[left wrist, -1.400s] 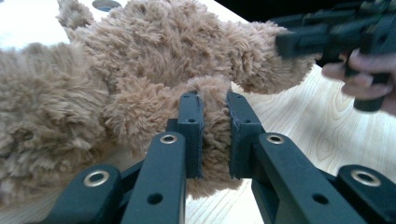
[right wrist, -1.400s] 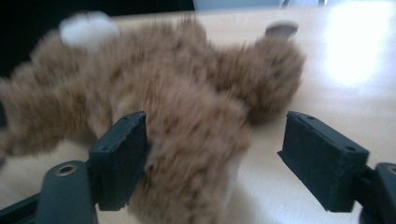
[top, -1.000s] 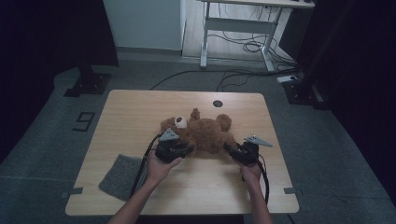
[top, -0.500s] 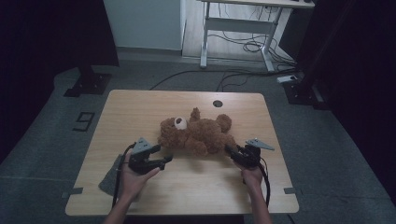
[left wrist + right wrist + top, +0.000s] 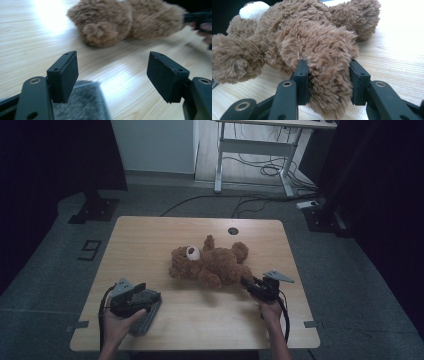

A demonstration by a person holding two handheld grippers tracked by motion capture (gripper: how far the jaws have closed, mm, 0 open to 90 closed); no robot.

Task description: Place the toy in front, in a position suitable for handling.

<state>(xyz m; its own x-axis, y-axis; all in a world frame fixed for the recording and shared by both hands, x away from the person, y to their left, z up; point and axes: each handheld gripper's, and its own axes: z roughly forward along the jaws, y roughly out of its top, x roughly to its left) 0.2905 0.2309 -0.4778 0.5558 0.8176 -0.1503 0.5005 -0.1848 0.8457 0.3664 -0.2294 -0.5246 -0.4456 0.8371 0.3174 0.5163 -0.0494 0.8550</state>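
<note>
Grey fuzzy cloth pad (image 5: 145, 312) lies at the table's (image 5: 150, 245) near left corner, under the left gripper (image 5: 112, 75), whose fingers (image 5: 65, 75) stand wide apart and empty. Mid-table sprawls the brown plush teddy bear (image 5: 212, 265). The right gripper (image 5: 328, 82) is clamped on one soft leg; a pull could slip off the fur or drag the bear askew.

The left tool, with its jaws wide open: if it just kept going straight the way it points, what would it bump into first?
Probably the teddy bear. The left tool hangs open above a grey cloth, with bare table ahead, then the bear's furry body straight on. Depth is hard to judge, so it might slide along the wood first.
</note>
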